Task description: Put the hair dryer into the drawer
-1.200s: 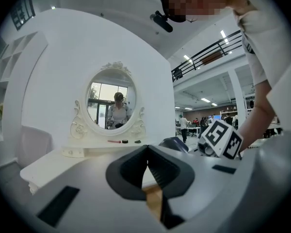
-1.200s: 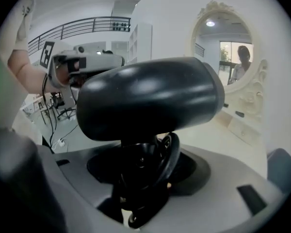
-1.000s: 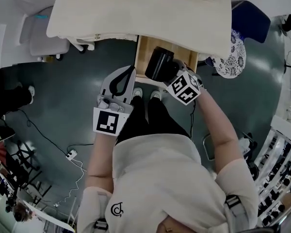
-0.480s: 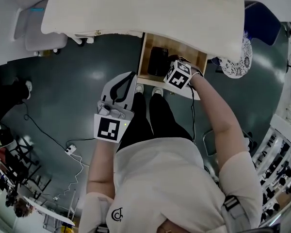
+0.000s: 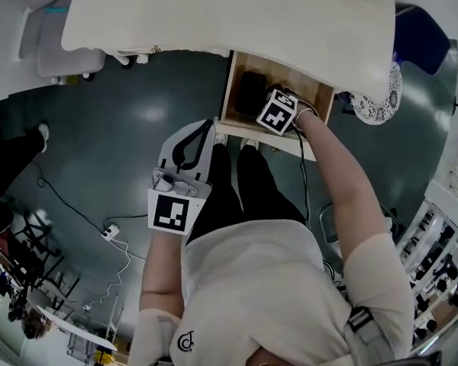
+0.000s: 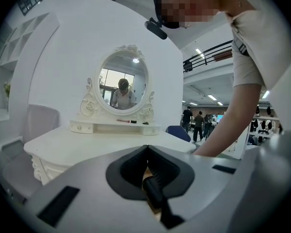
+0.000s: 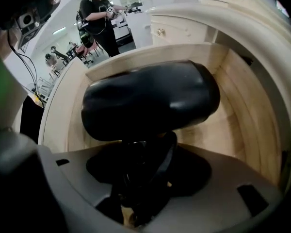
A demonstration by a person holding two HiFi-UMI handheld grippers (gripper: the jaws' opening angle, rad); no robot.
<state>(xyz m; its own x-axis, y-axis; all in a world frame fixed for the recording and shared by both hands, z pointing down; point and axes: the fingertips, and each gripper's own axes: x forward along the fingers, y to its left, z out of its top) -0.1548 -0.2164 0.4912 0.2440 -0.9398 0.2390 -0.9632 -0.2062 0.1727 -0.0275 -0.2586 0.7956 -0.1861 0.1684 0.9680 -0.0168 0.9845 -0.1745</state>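
While the right gripper (image 7: 144, 169) pinches the dryer (image 7: 150, 106) by its handle, the black barrel lies crosswise just beyond the jaws, inside the open drawer (image 7: 245, 120) and low between its wooden walls. Whether it rests on the bottom I cannot tell. Letting go looks like what remains. The left gripper (image 6: 148, 176), jaws pressed together on nothing, hangs outside, left of the drawer's front.

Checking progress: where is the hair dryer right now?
Head view, top centre: the hair dryer is inside the open drawer under the table, gripped by the right hand-held gripper.
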